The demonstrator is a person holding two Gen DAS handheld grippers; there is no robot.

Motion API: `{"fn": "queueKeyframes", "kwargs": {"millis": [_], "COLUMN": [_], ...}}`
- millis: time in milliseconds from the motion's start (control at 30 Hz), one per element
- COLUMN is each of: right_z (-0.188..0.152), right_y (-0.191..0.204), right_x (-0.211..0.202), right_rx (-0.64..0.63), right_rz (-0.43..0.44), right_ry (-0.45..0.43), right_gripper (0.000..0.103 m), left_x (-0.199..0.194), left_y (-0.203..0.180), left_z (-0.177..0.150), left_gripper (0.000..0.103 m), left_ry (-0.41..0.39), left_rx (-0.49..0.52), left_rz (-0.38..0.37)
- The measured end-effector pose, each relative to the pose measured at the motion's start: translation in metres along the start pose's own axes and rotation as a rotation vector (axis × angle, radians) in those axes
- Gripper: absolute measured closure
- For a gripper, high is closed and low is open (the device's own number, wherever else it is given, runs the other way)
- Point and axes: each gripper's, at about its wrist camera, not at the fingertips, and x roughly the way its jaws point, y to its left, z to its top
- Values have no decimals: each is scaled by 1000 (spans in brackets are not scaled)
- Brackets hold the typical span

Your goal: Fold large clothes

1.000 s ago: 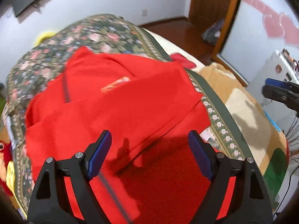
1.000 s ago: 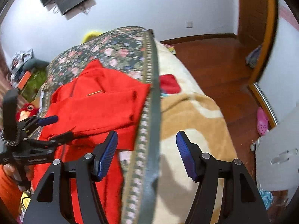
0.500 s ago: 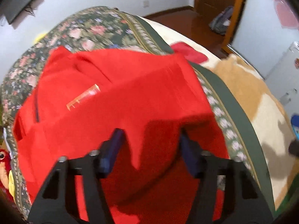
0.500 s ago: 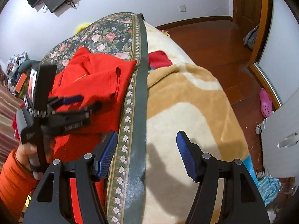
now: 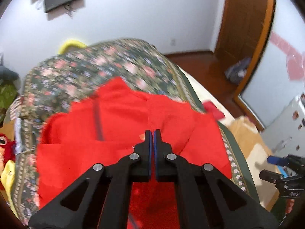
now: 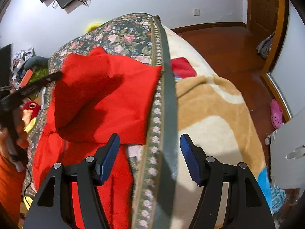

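Observation:
A large red garment (image 5: pixel 114 133) lies spread on a floral bedspread (image 5: pixel 106 66). My left gripper (image 5: pixel 152 133) is shut, its blue pads pressed together on the cloth. In the right wrist view the left gripper (image 6: pixel 57 75) holds a corner of the red garment (image 6: pixel 114 99) lifted, so the cloth hangs from it in a tented fold. A hand in an orange sleeve grips its handle. My right gripper (image 6: pixel 149 143) stands open above the bedspread's green flowered border (image 6: pixel 165 95), with nothing between its fingers. The right gripper (image 5: pixel 268 168) also shows at the left view's right edge.
A tan and cream blanket (image 6: pixel 209 105) covers the bed's right side, with a small red item (image 6: pixel 183 67) on it. A red plush toy (image 6: pixel 30 106) lies at the left. Right of the bed are a wooden floor (image 6: pixel 228 47), a pink shoe (image 6: pixel 276 113) and a white cabinet (image 6: pixel 289 143).
My left gripper has gone from wide open to shut on the red cloth and has risen, drawing a fold up. The right gripper has sunk slightly and stayed open.

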Motion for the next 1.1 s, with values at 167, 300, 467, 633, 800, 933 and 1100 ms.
{"fn": "queueKeyframes", "kwargs": {"millis": [167,300,467,633,800,933,1100], "right_z": [6,12,22,22,8,0,-2], "right_y": [19,37,63,85,98,107,110], "right_x": [5,17,45,81,106,110,111], "right_rx": [-16,-39,-67,-102,-165,-233,-246], "right_rz": [13,10,21,-10,-69,-110,-118], "right_ry": [1,15,56,131,192,177,170], "right_gripper": [41,41,41,41,41,29,25], "left_x": [-45,-71,-82,-73,-41,-15,21], "left_y": [67,124,181,223,247,255,258], "left_z": [5,-8,-33,-74,-114,-139,-154], "left_gripper": [102,103,103,103,97,71,65], "left_ry": [-83,-117,-107,-33,144,216,248], "left_rx": [-57,-110,-166,-245,-360,-493,-660], "left_rz": [90,161,252,249,115,-43,-247]}}
